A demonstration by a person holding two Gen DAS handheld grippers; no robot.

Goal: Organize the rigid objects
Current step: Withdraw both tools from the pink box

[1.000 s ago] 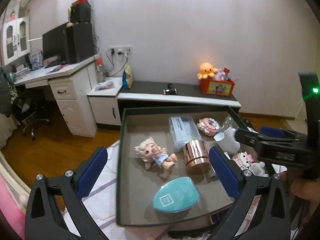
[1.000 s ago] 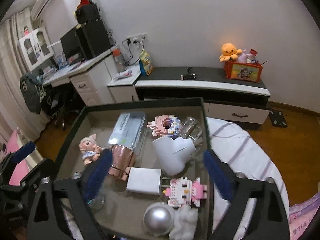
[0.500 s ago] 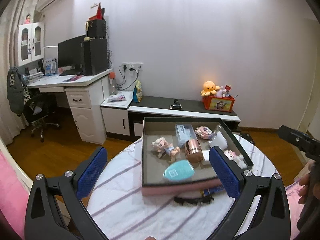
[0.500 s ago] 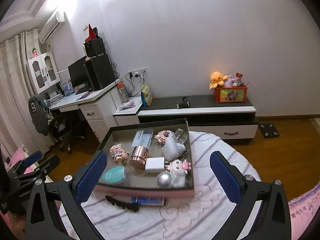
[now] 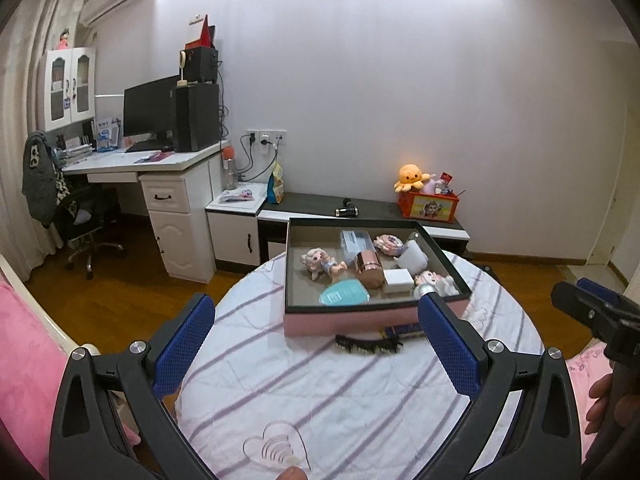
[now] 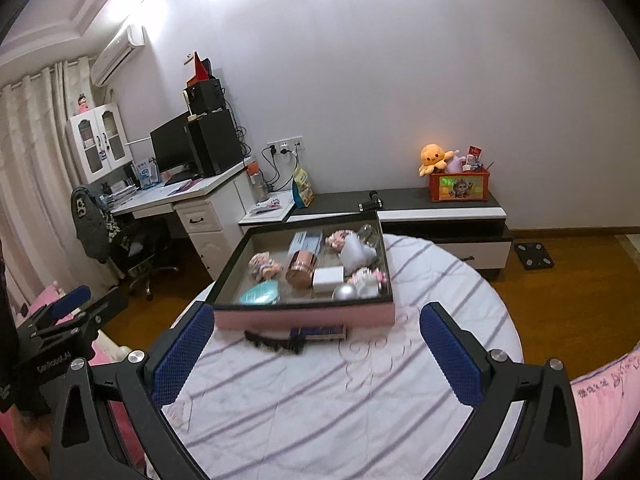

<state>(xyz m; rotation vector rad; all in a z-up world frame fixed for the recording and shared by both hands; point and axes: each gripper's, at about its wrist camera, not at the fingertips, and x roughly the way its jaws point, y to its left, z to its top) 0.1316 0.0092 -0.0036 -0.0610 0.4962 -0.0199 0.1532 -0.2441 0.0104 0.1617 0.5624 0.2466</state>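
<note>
Bedroom scene: a round counter (image 5: 360,400) with a striped cloth carries a pink-walled tray (image 5: 372,322) holding a doll (image 5: 320,263), a copper cylinder (image 5: 369,268), a teal oval case (image 5: 345,293), a white box (image 5: 398,280) and a silver ball (image 6: 345,292). A black comb (image 5: 368,345) lies just in front of the tray. Left tongs (image 5: 316,348) and right tongs (image 6: 316,354) hover above the cloth, both spread wide and gripping nothing.

Both the left gripper (image 5: 316,344) and the right gripper (image 6: 314,348) pulled back and up from just over the pink box (image 5: 360,322), so that the whole round striped table (image 5: 360,392) came into view.
</note>
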